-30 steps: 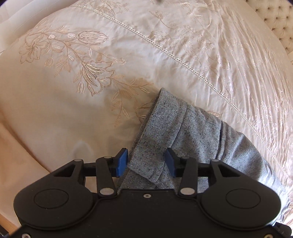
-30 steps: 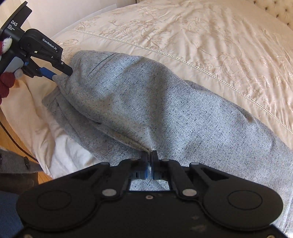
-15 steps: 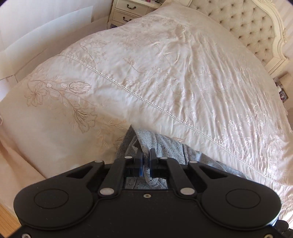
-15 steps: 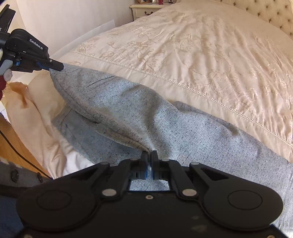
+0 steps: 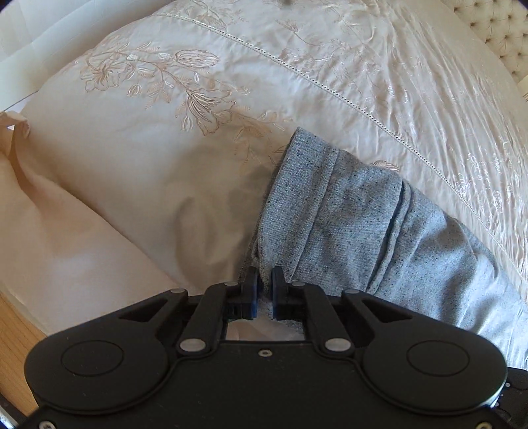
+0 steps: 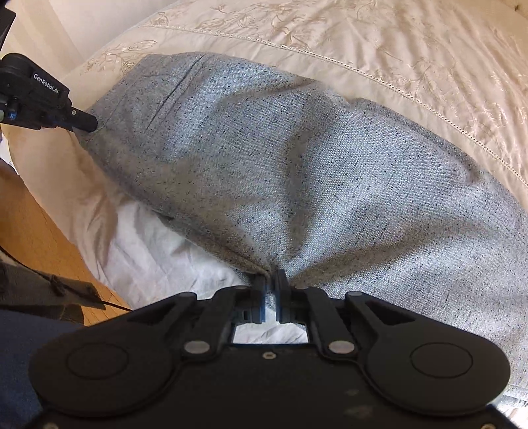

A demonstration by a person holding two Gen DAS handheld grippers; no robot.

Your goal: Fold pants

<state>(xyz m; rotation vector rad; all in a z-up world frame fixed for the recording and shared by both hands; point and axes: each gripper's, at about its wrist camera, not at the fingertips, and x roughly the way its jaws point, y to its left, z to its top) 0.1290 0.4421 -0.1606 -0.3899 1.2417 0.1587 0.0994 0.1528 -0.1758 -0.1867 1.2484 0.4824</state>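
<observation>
Grey speckled pants (image 6: 297, 158) lie on the cream embroidered bedspread (image 6: 396, 43) near the bed's edge. In the left wrist view the pants (image 5: 346, 214) run from the lower middle to the right. My left gripper (image 5: 264, 290) is shut on the pants' near edge at their left end. It also shows in the right wrist view (image 6: 82, 123), pinching the left corner. My right gripper (image 6: 271, 290) is shut on the near edge of the pants, where the cloth bunches into folds.
A white sheet (image 6: 171, 250) hangs below the bedspread at the bed's edge. Wooden floor (image 6: 43, 237) lies to the left with a dark cable (image 6: 112, 303). A tufted headboard (image 5: 495, 29) is at the far right.
My left gripper shut on the pants' edge, lifted it, and has now lowered it back toward the bedspread. My right gripper stayed shut on the cloth.
</observation>
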